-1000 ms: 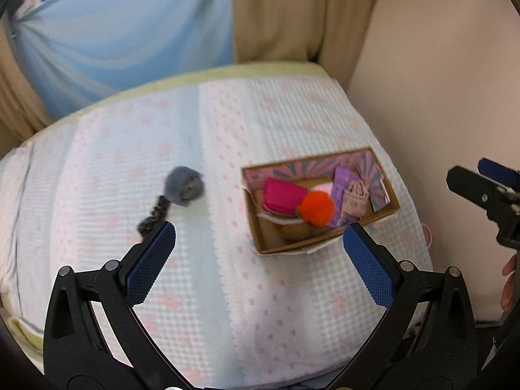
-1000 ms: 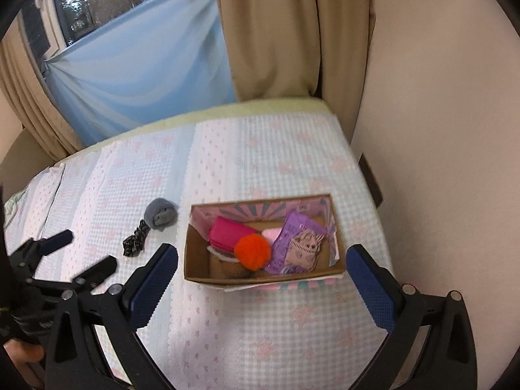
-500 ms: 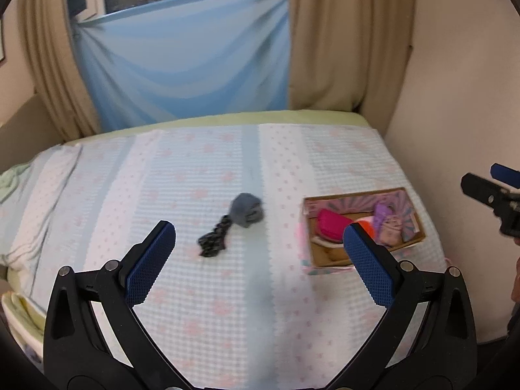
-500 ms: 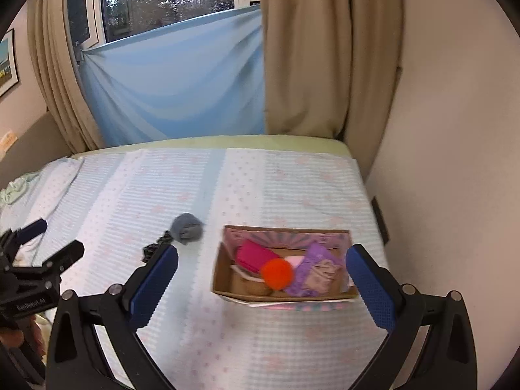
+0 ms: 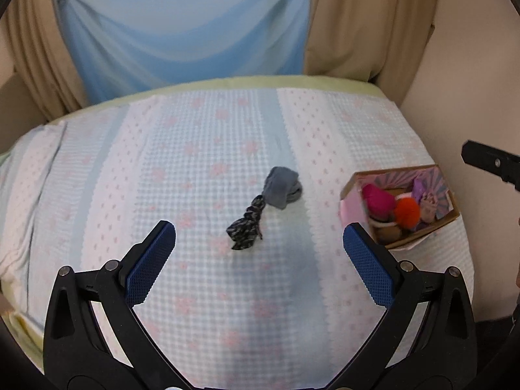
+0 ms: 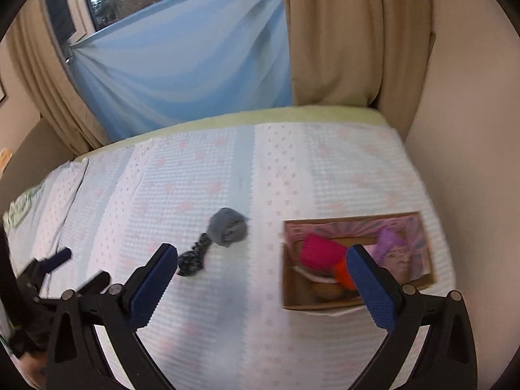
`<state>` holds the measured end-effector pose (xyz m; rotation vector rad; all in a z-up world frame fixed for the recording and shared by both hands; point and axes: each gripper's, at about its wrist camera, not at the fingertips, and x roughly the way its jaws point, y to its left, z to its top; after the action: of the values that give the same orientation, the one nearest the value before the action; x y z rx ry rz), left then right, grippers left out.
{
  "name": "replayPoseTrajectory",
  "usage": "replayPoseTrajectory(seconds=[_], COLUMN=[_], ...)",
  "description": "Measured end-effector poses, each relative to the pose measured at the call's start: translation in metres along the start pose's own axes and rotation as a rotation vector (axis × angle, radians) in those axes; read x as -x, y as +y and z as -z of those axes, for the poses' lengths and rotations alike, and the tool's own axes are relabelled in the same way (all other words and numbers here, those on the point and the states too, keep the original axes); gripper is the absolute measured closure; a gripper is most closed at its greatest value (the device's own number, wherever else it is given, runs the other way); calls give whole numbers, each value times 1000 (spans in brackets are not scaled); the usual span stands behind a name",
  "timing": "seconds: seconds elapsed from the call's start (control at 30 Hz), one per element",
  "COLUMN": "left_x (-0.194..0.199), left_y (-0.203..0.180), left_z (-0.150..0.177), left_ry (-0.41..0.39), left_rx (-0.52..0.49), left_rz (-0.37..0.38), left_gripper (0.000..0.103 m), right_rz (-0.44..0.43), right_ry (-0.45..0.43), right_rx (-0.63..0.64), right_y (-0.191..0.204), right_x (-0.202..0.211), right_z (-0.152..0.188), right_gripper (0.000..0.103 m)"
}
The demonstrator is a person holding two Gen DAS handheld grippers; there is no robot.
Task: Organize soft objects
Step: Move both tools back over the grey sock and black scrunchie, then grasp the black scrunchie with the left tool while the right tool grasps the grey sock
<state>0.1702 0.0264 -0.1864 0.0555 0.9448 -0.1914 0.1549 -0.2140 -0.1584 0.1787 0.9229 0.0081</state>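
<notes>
On the bed, near the right edge by the wall, sits my cardboard box [image 5: 419,237]; right wrist view of it is motion-blurred and my right gripper [image 6: 260,276] has one blue pad across its middle, so part of the contents is covered there. In the box: a magenta soft piece [image 5: 377,196], an orange pompom [image 5: 406,211], a purple printed item [image 5: 422,195] whose pattern I can't read, something brown [image 5: 388,232] at the bottom near the front wall that I can't identify, and a white strip under the magenta piece, only partly visible. Box inner walls are pink with a striped print. Outside the box, well apart to its left, a grey balled sock [image 5: 282,187] lies on the bedspread [image 5: 195,162], touching a dark patterned twisted fabric piece [image 5: 247,227] at its lower-left; can't tell if they're one item or two. My left gripper [image 5: 260,247] hangs above the bedspread with jaws spread wide, nothing between the pads, the dark piece lying in the gap further ahead. Right gripper likewise spread wide and empty, above the bed between the sock and the box. In the left view only one black finger of the right gripper shows at the frame edge, cut off. In the right view the left gripper is at lower-left, blurred. Beige curtains [image 6: 351,32] and a blue sheet [image 6: 195,48] behind the bed; window above is out of focus.
</notes>
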Motion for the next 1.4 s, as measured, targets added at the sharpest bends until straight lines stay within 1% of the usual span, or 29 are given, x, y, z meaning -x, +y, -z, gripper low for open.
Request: replayPoseTrajectory(seconds=[0.07,0.13,0.2,0.33,0.37,0.53,0.57,0.6,0.67,0.7,0.8,0.87,0.97,1.0,1.03,1.07,1.1,1.17,1.2,1.23,1.27,1.3,1.4], left_x=[-22,-45,-72,-126,-145,-205,-219,-233,-257,-267,-293,-308,-325,-329,-332,-337,-339,-344,-346,-346,-346,-347,-346], left_y=[18,31,42,57,61,69,70,70,68,67,63,60,53,50,48,45,43,38,36,34,32,31,27], left_z=[-3,-6,-7,-5,-4,3,7,12,22,27,40,47,54,56,57,57,57,57,57,57,56,56,56], left_ry=[16,33,56,98,115,142,148,158,181,187,197,210,236,239,239,238,238,237,234,229,225,223,220], left_rx=[-4,-9,-22,-55,-61,-44,-37,-31,-24,-23,-30,-34,-52,-59,-64,-72,-77,-91,-103,-113,-127,-136,-161], left_rz=[34,53,72,97,106,155,166,174,181,183,178,178,171,168,167,163,162,155,145,139,134,133,138], left_gripper=[0,0,0,0,0,0,1,1,1,1,5,14,20,21,24,30,32,39,43,53,60,63,67], right_rz=[-8,-11,-17,-22,-26,-22,-26,-29,-40,-41,-48,-54,-74,-75,-77,-80,-85,-93,-105,-109,-110,-101,-90], right_ry=[27,50,70,120,137,199,219,231,271,280,320,339,385,388,396,400,401,404,405,406,405,399,383], right_rx=[-19,-32,-48,-74,-84,-99,-101,-102,-105,-106,-113,-126,-151,-153,-153,-154,-160,-174,-182,-187,-188,-183,-189], right_y=[13,22,33,39,41,50,50,50,50,51,48,47,44,43,42,42,41,39,38,37,38,39,39], right_x=[-24,-45,-75,-133,-151,-223,-241,-250,-281,-290,-327,-344,-367,-371,-377,-381,-384,-388,-390,-391,-392,-392,-390], right_z=[-5,-8,-11,-15,-17,-19,-17,-16,-10,-9,3,9,18,19,21,21,21,21,22,22,22,22,23], right_gripper=[0,0,0,0,0,0,0,0,0,0,0,0,1,4,6,7,8,15,22,27,28,31,41])
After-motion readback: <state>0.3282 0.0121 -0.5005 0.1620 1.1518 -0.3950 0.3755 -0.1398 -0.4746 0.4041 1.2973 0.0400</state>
